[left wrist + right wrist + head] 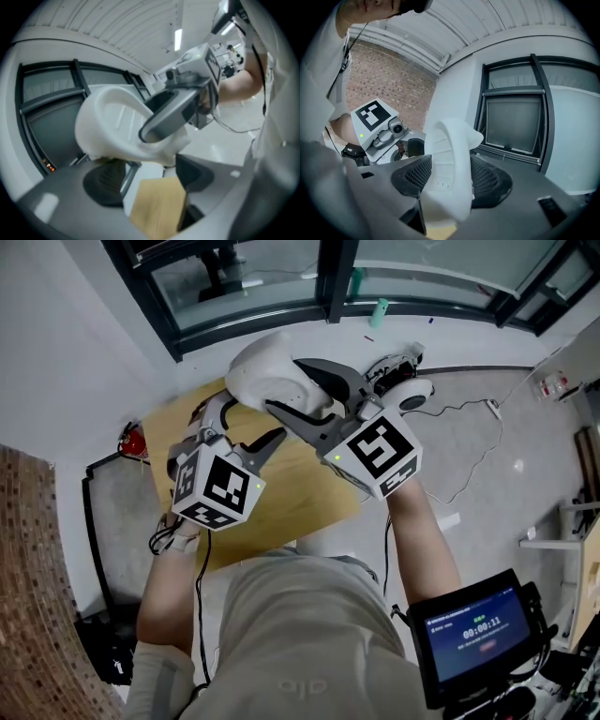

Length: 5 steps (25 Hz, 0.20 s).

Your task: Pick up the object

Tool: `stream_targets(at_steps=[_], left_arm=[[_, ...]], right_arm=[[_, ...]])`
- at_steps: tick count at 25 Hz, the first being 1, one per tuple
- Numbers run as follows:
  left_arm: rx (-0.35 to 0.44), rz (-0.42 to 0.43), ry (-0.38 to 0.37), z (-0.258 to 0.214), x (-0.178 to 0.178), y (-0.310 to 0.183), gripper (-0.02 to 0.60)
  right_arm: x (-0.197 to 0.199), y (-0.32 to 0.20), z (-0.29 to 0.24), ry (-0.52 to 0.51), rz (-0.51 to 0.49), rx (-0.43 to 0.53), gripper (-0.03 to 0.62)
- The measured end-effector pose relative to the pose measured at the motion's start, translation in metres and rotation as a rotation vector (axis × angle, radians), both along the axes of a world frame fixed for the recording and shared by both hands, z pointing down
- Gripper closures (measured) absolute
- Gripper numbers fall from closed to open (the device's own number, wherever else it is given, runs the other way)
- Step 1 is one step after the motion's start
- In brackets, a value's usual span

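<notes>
Holding the white object (449, 164) in my right claw (291, 385), I have both pads clamped on its ribbed wall, and it hangs in the air above the wooden table (300, 493). My left claw (150, 180) stands apart and empty just under the object's lower edge; I cannot tell whether it touches.

The risk I see is in where I grip. The pads pinch a narrow part of a smooth, rounded shell, and most of its bulk juts out to one side. That weight could make it pivot between the pads or slide free. A nudge from my left claw might do the same, dropping it onto the table or the floor (469, 446).
</notes>
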<state>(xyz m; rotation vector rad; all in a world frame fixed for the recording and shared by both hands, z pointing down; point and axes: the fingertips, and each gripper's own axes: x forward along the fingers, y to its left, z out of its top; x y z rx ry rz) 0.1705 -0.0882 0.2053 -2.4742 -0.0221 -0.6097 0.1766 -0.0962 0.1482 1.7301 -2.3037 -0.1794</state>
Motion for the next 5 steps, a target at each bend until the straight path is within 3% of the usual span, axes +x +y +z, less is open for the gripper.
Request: stream_targets(at_steps=[5], left_arm=[[0.002, -0.008, -0.001, -0.0002, -0.002, -0.002, 0.253]], right_arm=[[-0.0025, -0.0016, 0.0003, 0.005, -0.002, -0.008, 0.333]])
